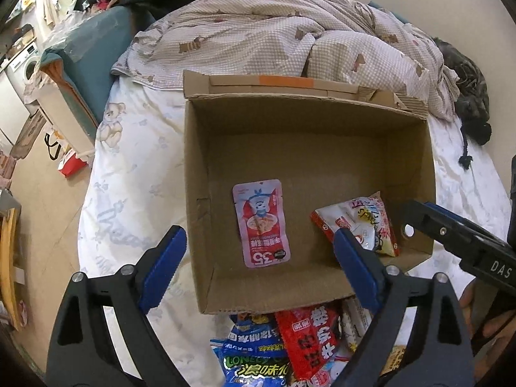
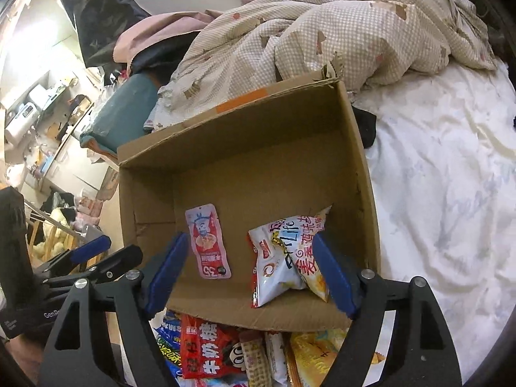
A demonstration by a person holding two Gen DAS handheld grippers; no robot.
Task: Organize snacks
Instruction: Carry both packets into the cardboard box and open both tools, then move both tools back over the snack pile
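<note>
From the left wrist camera, I see my left gripper [image 1: 258,267] spread wide and empty over the near edge of an open cardboard box [image 1: 193,167] on a bed. Inside lie a flat pink sachet [image 1: 262,224] at centre and a puffy white-and-red snack bag [image 1: 362,222] in the near right corner. I judge both light, crinkly and slippery, best pinched at a sealed edge. More snack packets [image 1: 290,348] pile up nearest me, partly cut off by the frame.

From the right wrist camera, my right gripper [image 2: 251,274] is also wide open, holding nothing, above the same box [image 2: 361,148]. The white snack bag [image 2: 283,258] sits just beside its right finger. The unsorted pile [image 2: 225,354] below is half hidden by the box wall and the gripper.
</note>
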